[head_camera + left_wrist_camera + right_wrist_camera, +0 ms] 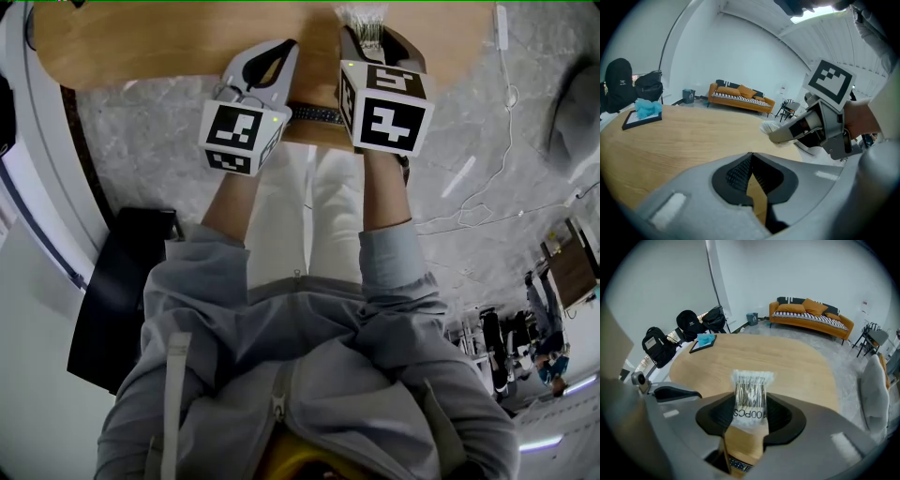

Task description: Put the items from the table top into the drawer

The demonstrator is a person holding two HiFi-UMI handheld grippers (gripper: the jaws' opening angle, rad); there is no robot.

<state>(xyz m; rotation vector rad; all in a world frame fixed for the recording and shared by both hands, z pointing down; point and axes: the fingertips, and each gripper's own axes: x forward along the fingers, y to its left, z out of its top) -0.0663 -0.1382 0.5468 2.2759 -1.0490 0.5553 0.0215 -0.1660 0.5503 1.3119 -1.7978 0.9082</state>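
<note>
While my right gripper [750,414] pinches a clear barcoded packet [750,389] above the wooden table [797,363], I see my left gripper [751,158] pressed together, empty.

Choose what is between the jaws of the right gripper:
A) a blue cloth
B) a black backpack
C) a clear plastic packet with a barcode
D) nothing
C: in the right gripper view, the right gripper is closed on the clear plastic packet, whose barcode stands up between the pads.
</note>
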